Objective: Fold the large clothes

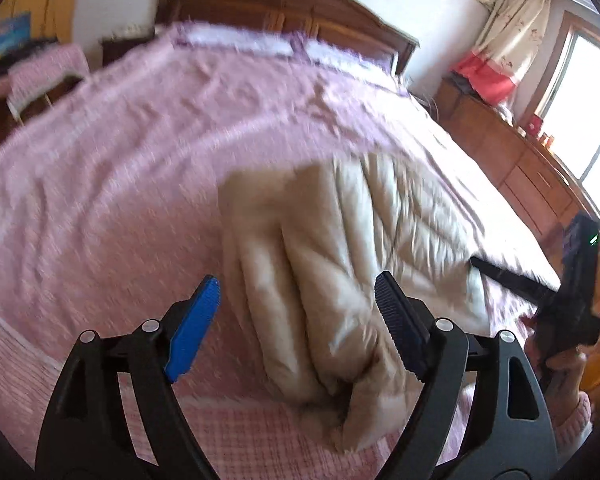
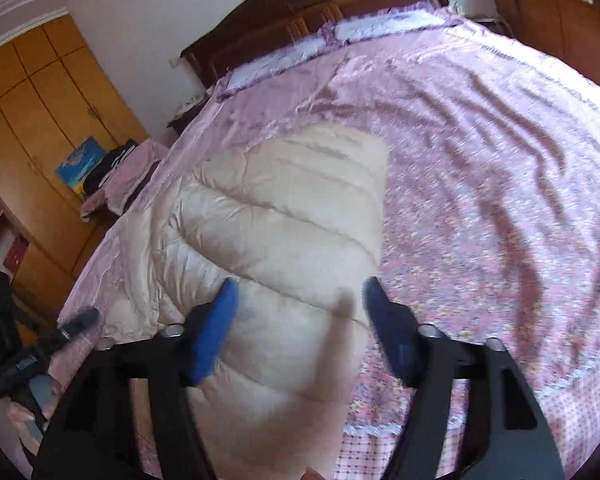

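A bed (image 1: 100, 184) is filling both views, its pink cover (image 2: 480, 168) lying wrinkled across it, with a checked pink strip along the near edge. A dark wooden headboard (image 1: 284, 8) is standing at the far end against a white wall, with white pillows (image 1: 240, 42) lying just below it. A yellow wardrobe (image 2: 40, 120) is standing to one side of the bed, and a low wooden cabinet (image 1: 512, 160) is running along the other side under a bright window (image 1: 588, 120) with a curtain (image 1: 508, 36) hanging beside it.

A cream quilted coat (image 1: 340, 264) is lying on the cover near the foot of the bed, folded into a thick bundle, its puffy ribs (image 2: 284, 216) showing as long stitched ridges. One end is lying close to the near edge.

The left gripper (image 1: 296, 324) is hovering above the coat's near end with its blue-padded fingers (image 1: 192, 332) spread wide, holding nothing. The right gripper (image 2: 296, 328) is hanging over the coat from the other side, its fingers (image 2: 214, 336) likewise wide apart and gripping nothing. Both views are blurred. Each gripper is also showing at the edge of the other's view, held in a hand (image 1: 564, 368).
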